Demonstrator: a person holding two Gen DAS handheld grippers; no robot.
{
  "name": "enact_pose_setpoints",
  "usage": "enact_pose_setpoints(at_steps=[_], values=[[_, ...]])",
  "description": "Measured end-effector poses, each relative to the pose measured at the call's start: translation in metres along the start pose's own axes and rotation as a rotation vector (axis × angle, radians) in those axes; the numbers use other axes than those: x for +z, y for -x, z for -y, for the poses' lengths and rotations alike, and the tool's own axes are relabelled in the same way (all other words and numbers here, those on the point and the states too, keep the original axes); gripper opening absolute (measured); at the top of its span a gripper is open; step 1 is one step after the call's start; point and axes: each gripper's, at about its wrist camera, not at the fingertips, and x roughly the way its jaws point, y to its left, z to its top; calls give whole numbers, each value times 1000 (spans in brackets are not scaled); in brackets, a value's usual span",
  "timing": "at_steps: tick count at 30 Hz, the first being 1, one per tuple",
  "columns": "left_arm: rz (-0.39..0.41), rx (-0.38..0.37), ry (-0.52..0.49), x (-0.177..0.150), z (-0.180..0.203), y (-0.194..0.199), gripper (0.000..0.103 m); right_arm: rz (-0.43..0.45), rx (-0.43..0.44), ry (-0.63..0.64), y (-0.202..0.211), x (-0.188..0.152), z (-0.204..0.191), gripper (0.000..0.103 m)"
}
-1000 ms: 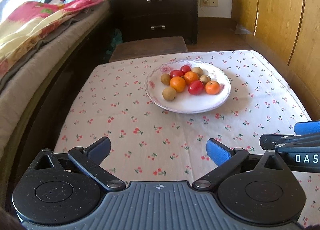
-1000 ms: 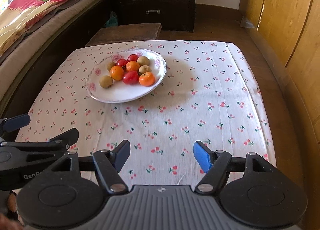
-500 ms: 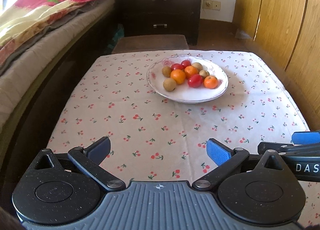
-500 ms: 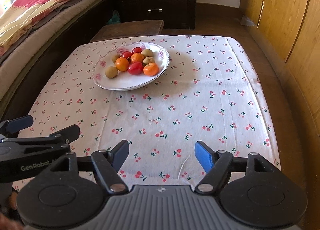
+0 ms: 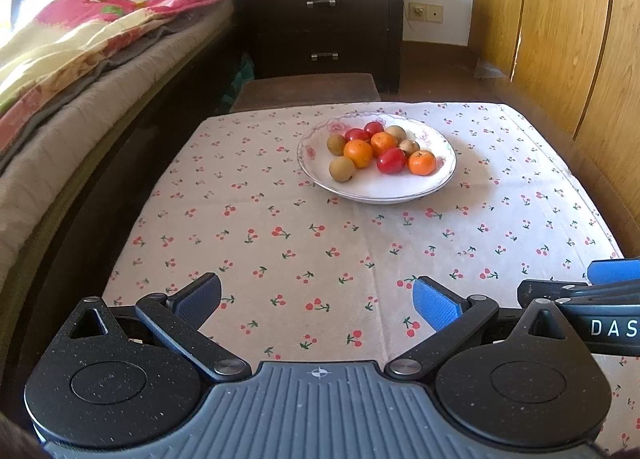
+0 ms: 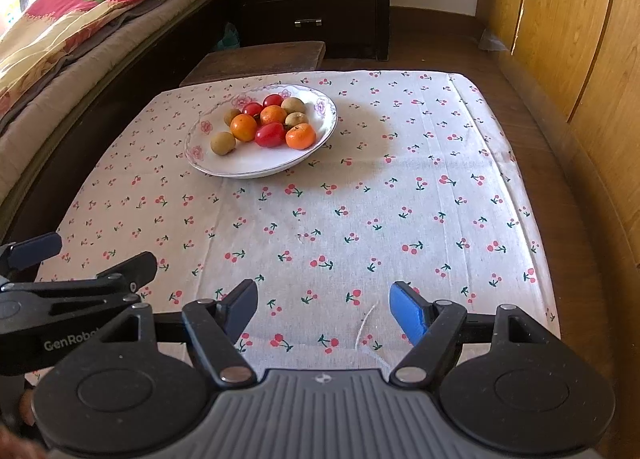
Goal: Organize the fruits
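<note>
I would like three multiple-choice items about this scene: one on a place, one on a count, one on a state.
1. Where do the fruits lie?
A. on the white floral plate
B. on the bed
C. on the dresser

2. How many orange mandarins are there?
A. one
B. three
C. six

3. How are the fingers of the right gripper?
A. shut on a fruit
B. apart, holding nothing
C. pressing the plate

Key: 1 A, all fruit sits inside the plate's rim; 2 B, three orange ones show among red and brown ones; 3 B, only cherry-print tablecloth shows between them.
</note>
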Motion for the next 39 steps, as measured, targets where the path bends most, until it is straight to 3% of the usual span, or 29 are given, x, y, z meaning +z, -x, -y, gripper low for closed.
enact_pose_setpoints(at_steps=[39], values=[[34, 26, -16, -4, 2, 7, 103, 12, -12, 16, 5, -3, -1, 73]])
